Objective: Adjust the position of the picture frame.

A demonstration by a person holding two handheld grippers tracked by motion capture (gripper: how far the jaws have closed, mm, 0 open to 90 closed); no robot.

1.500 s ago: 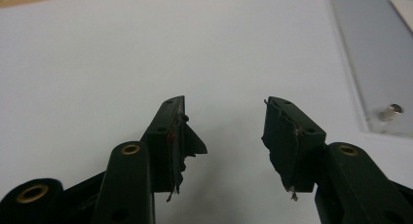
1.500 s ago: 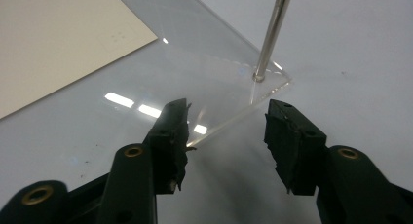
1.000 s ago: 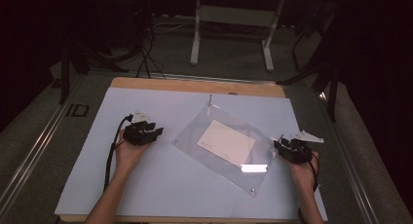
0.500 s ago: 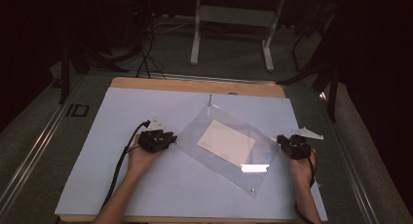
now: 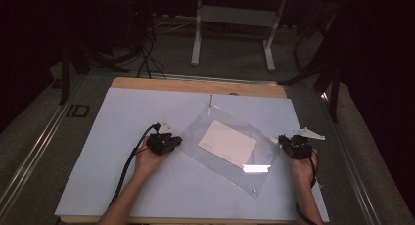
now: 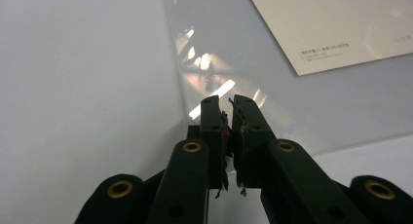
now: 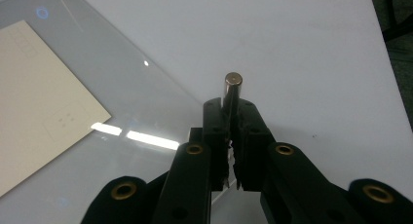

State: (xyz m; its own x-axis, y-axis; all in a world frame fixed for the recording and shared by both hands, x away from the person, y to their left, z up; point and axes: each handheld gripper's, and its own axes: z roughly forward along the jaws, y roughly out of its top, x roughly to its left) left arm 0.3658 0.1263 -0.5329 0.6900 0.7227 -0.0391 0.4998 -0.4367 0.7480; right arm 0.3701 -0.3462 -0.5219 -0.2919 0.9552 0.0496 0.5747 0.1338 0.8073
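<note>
While the left gripper (image 6: 228,104) is seen w/ jaws just drawn together, the left corner of a clear plastic sleeve (image 6: 292,83) is clamped between them, at the sleeve's edge. In the right gripper view, the right gripper (image 7: 233,107) is clenched on a small metal cylinder (image 7: 232,90), held upright betw. the jaws; these were closing a moment ago too. That cylinder is held just off the sleeve's right edge.

Seen from the high view, the sleeve (image 5: 230,151) lies flat and skewed, approx. mid-tabletop, one corner far, one near. A cream card (image 5: 229,143) is enclosed in it, w/ small print at one corner. The left gripper (image 5: 177,142) is placed at the sleeve's left corner, the right gripper (image 5: 282,140) at its right corner. The pale blue tabletop (image 5: 122,186) is edged w/ wood at the far side.
</note>
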